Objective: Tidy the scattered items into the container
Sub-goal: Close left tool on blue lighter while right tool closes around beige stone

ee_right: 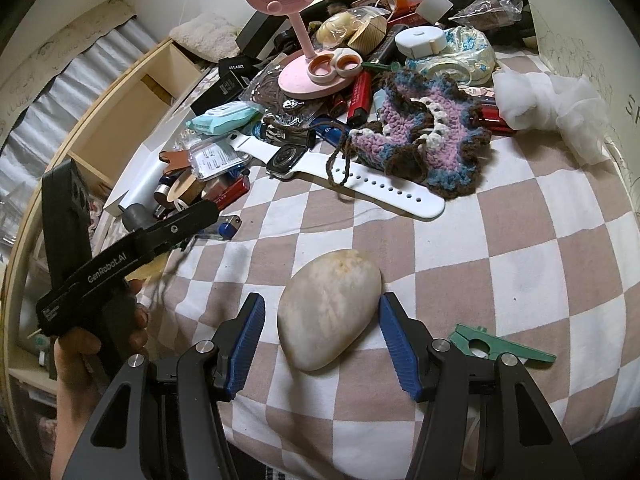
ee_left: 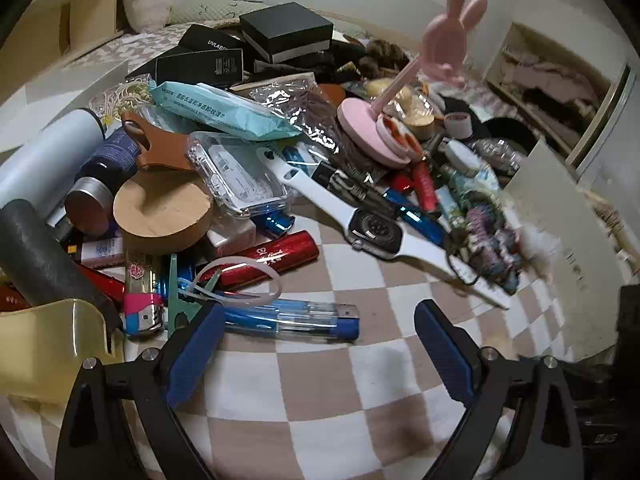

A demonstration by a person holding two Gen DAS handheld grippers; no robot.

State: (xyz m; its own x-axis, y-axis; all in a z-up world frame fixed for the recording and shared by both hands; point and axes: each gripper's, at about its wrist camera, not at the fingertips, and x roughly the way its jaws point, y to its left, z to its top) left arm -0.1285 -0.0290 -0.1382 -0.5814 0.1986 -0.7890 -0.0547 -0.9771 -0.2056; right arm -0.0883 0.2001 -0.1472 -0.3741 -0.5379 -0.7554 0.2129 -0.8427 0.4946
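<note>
A pile of scattered items lies on a checkered cloth. My left gripper is open and empty, low over the cloth, its left finger beside a blue clear lighter. A white smartwatch lies ahead of it, also in the right wrist view. My right gripper is open around a smooth pale stone; the right pad is at the stone's edge, and the left pad is a little apart. The left gripper shows in the right wrist view. No container is clearly identifiable.
A pink rabbit stand rises from the pile. A crocheted pouch, white mesh fabric and a green clip lie near the right gripper. A yellow plastic piece and black boxes sit left and behind.
</note>
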